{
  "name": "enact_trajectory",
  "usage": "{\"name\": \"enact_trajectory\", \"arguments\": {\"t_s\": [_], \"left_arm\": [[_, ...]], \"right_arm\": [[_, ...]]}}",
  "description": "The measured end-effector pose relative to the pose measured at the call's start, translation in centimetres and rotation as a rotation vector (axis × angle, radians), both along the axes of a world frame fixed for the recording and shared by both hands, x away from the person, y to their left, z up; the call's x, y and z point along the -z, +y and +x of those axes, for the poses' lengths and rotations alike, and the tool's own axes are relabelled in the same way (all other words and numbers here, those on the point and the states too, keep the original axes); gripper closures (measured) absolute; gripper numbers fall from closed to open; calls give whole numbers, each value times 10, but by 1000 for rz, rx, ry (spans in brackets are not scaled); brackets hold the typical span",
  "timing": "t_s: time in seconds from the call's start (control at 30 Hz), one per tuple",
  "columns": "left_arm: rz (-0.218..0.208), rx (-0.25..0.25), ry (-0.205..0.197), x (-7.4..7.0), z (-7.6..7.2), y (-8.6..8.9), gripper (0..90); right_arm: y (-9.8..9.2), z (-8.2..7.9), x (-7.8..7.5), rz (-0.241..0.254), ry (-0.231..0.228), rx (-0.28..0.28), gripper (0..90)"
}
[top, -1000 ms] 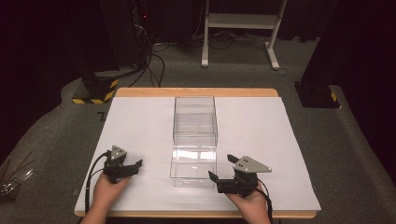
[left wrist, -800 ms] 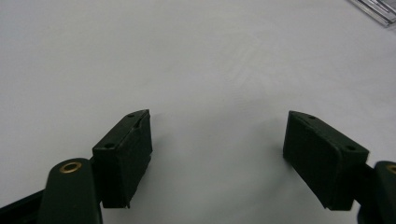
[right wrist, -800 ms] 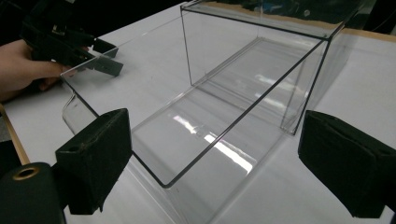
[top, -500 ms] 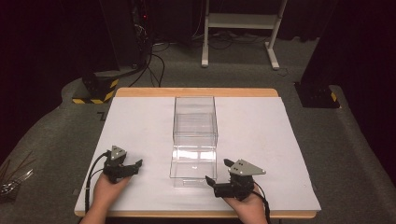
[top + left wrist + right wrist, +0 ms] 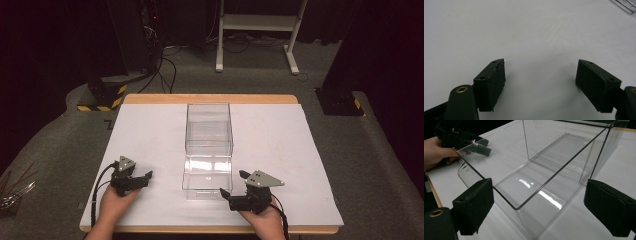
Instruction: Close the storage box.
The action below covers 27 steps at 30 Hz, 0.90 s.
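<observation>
A clear, lidless plastic box (image 5: 208,150) stands in the middle of the white-covered table (image 5: 150,130), its long side running front to back. My right gripper (image 5: 234,183) rests near the front edge, just right of the box's near right corner, and is open. In the right gripper view the gripper (image 5: 539,185) has its jaws wide apart, with that corner of the box (image 5: 544,170) rising between them, untouched. My left gripper (image 5: 145,178) lies left of the box, also open. In the left gripper view the gripper (image 5: 541,67) has only bare white surface between its pads.
A person's hands (image 5: 112,205) hold both grippers close to the table's front edge. On the floor behind the table are a white metal stand (image 5: 255,30), cables (image 5: 165,65) and a yellow-and-black striped base (image 5: 102,102). The right gripper view shows the other hand (image 5: 436,150).
My right gripper has shifted slightly left and toward the table's front edge, nearer the box's corner. The left gripper and the box have not moved.
</observation>
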State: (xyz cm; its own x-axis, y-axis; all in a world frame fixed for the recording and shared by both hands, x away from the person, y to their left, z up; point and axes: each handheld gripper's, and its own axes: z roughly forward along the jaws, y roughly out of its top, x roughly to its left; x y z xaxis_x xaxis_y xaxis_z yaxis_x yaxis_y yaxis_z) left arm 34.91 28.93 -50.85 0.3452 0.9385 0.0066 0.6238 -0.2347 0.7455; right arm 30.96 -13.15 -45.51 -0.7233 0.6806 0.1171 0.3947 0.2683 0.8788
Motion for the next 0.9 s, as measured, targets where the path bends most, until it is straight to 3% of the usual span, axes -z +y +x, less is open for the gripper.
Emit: {"name": "enact_trajectory", "arguments": {"t_s": [0.6, 0.9], "left_arm": [[0, 0, -1, 0, 0, 0, 239], [1, 0, 0, 0, 0, 0, 239]], "right_arm": [[2, 3, 7, -1, 10, 0, 93], [3, 9, 6, -2, -9, 9, 93]]}}
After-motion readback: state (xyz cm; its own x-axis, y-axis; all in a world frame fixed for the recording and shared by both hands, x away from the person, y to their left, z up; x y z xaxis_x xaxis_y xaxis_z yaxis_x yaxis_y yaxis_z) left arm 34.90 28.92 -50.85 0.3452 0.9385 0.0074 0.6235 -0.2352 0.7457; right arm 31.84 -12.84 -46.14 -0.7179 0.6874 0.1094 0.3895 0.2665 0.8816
